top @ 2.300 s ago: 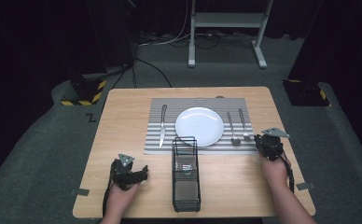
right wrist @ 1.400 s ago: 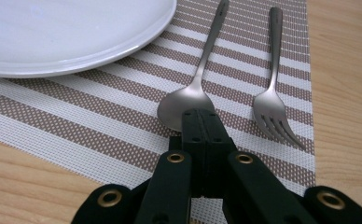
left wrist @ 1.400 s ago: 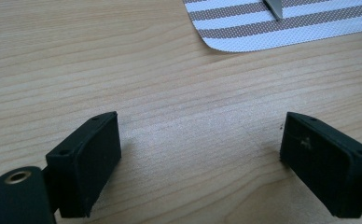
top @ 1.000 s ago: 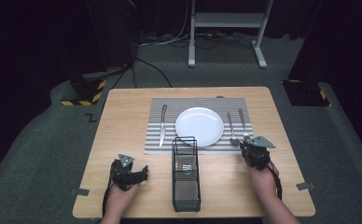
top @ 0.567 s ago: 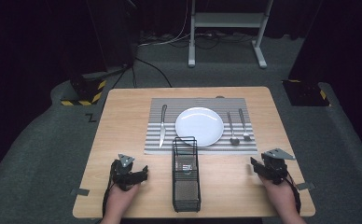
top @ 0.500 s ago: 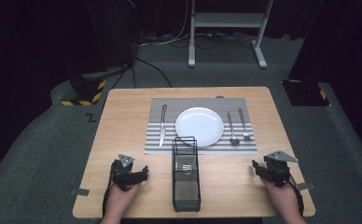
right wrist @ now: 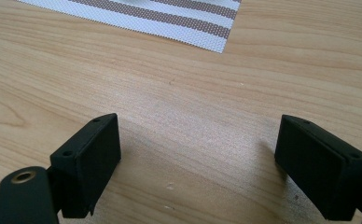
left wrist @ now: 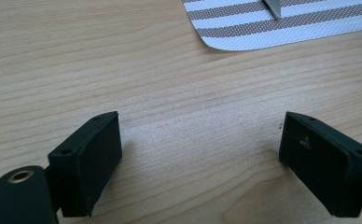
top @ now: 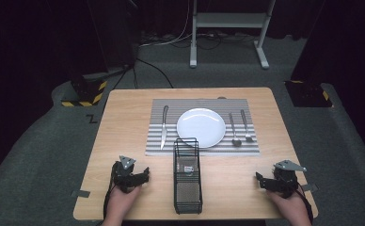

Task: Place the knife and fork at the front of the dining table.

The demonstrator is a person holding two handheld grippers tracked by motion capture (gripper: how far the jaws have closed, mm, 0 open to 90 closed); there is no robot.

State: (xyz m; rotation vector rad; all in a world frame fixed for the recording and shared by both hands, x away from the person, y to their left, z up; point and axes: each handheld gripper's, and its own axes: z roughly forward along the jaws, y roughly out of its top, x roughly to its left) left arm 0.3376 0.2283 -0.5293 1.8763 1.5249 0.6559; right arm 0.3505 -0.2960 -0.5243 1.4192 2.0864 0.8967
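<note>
Fork (top: 246, 125): lies lengthways on the striped placemat (top: 204, 146), well ahead of the right gripper (top: 261, 181) and slightly toward the table's middle from it; handle points away from the person, tines toward the mat's near edge.
Spoon (top: 234, 129): just beside the fork on the plate side, parallel to it, bowl toward the near edge; also well ahead of the right gripper.
Right gripper: low over the bare wooden table (top: 124, 117) near its front right corner, held in the person's right hand (top: 291, 212); jaws have just been opening and now stand wide, with plain wood between them; in the right gripper view (right wrist: 198, 158) a corner of the placemat (right wrist: 179, 18) shows ahead, apart from the jaws.
Left gripper (top: 145, 173): near the front left of the table, in the person's left hand (top: 122, 205); jaws spread wide over bare wood, gripping nothing (left wrist: 200, 158).
Placemat corner (left wrist: 272, 25): ahead of the left gripper's jaws and to their right, apart from them, with the tip of the knife (left wrist: 273, 7) on it.
Knife (top: 163, 126): on the mat's left part, well ahead of the left gripper, parallel to the fork.
White plate (top: 201, 127): at the mat's middle, between knife and spoon, well ahead of both grippers.
Black wire basket (top: 187, 176): between the two grippers, standing lengthways on the wood, its far end touching or overlapping the mat's near edge.
</note>
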